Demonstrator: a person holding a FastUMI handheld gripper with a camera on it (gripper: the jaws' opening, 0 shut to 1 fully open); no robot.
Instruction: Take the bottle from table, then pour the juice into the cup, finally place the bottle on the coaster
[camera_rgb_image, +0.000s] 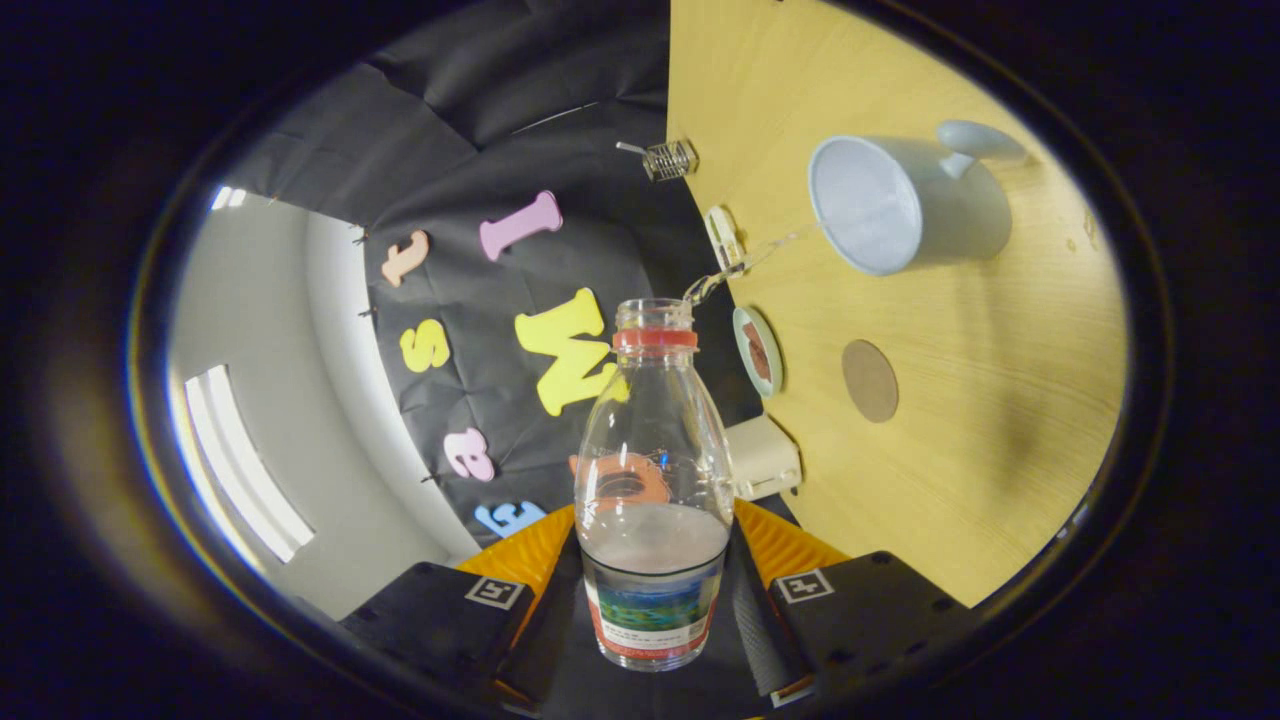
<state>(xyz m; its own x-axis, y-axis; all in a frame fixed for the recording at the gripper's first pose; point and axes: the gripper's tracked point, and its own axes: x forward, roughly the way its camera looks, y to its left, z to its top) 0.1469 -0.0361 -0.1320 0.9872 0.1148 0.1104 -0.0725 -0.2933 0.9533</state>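
Bottle (655, 480) clamped between tilted gripper (655, 590) fingers, pouring toward cup (905, 205).

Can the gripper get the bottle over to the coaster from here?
Probably yes. The gripper is shut on the bottle, and the coaster lies bare on the table, apart from the cup, with nothing between.

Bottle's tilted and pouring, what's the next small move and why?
Probably hold the tilt and keep the stream aimed. The tongs grip the bottle on both sides, a thin stream arcs from its open mouth toward the cup, and juice remains in the bottle. The coaster comes afterwards.
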